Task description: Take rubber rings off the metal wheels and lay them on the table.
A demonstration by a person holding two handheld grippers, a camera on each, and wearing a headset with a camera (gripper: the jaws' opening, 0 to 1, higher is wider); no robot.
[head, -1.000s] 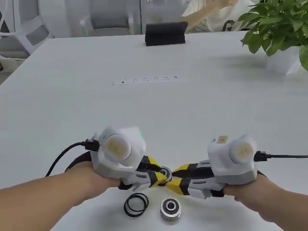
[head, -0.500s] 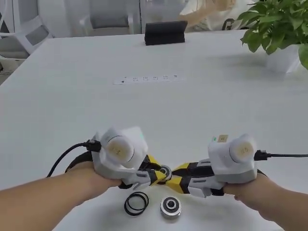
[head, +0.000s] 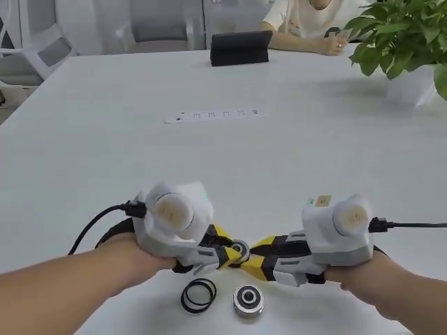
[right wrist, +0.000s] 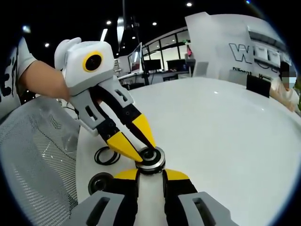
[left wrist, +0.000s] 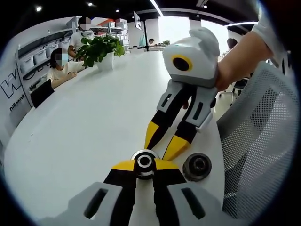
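step in hand (judged): pulling a ring off the held wheel (head: pixel 239 250), which both tools carry clear of the table (head: pixel 126 139). all places below are given rel. to that held wheel, left to right.

1. left gripper (head: pixel 227 250): just left of it, jaws clamped on it. in the left gripper view the wheel sits square between this tool's own yellow tips.
2. rubber rings (head: pixel 198 295): black and overlapping, lying loose on the table to the left of the held wheel and nearer the person. apart from it. at least two, exact count unclear.
3. held wheel: small metal roller w/ a dark hub. cannot tell whether any rubber is left on its rim.
4. second wheel (head: pixel 248 300): flat on the table, directly on the person's side of the held wheel. close beside the rings, not touching them. ring status unclear.
5. right gripper (head: pixel 253 255): just right of it, jaws closed onto its rim from the opposite side. cannot tell if the bite is on rubber or metal.

next move (judged): left gripper needs to hold firm while the right gripper peels outward. then set the freed ring down w/ the rings already on the table.

containers: white pot (head: pixel 412 87), far right of and well beyond the held wheel, holds a leafy plant (head: pixel 398 35). not part of the job.
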